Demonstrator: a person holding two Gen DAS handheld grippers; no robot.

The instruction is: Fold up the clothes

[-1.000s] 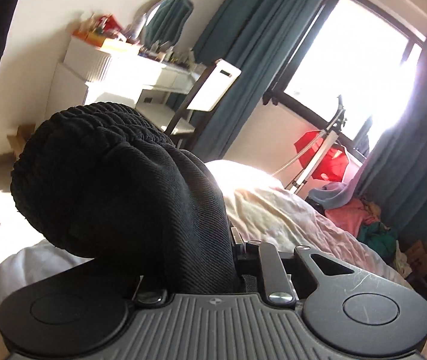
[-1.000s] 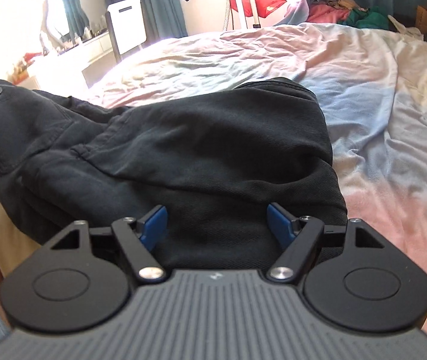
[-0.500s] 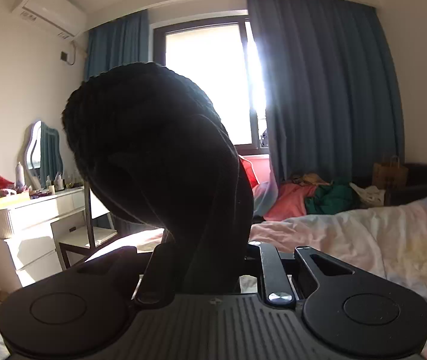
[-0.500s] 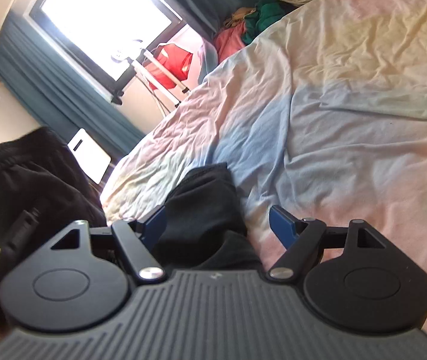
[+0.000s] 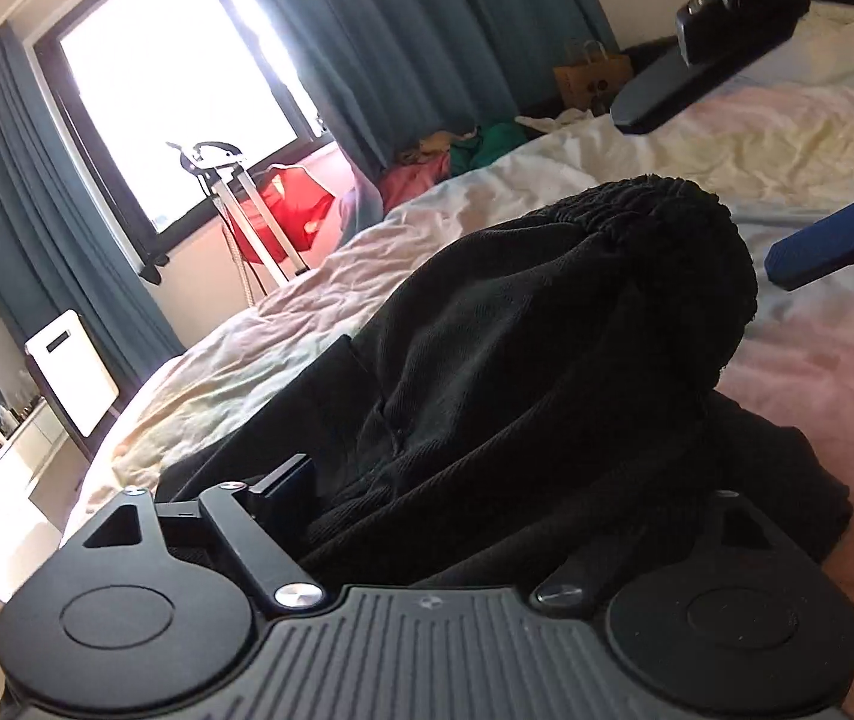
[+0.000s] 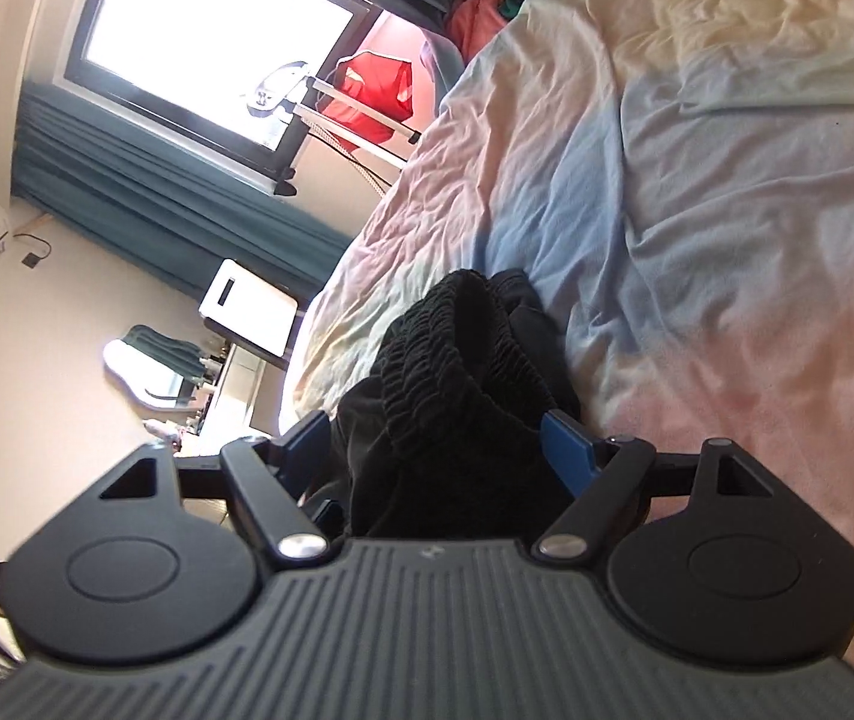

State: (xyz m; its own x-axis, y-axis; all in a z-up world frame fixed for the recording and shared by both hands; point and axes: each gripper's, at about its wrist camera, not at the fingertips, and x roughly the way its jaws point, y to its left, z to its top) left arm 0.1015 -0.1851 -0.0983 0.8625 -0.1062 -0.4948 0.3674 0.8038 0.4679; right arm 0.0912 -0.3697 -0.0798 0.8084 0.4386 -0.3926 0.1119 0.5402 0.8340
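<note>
Black trousers with a ribbed elastic waistband (image 5: 547, 360) lie bunched on the pastel bedsheet (image 5: 787, 138). My left gripper (image 5: 457, 480) is open, and the black cloth fills the wide gap between its jaws and hides the right finger. My right gripper (image 6: 445, 450) is open too, its blue pads (image 6: 568, 450) either side of the gathered waistband (image 6: 457, 348). The right gripper's blue finger (image 5: 829, 246) also shows at the right edge of the left wrist view, just beyond the waistband.
The bedsheet (image 6: 727, 180) spreads to the right. A window with teal curtains (image 5: 427, 30), a red garment on a stand (image 5: 283, 204), a clothes pile (image 5: 463, 150), a paper bag (image 5: 589, 78) and a white dresser with mirror (image 6: 229, 372) line the room.
My left gripper came down from holding the trousers up high, set them on the bed and opened. My right gripper stayed open and now straddles the waistband.
</note>
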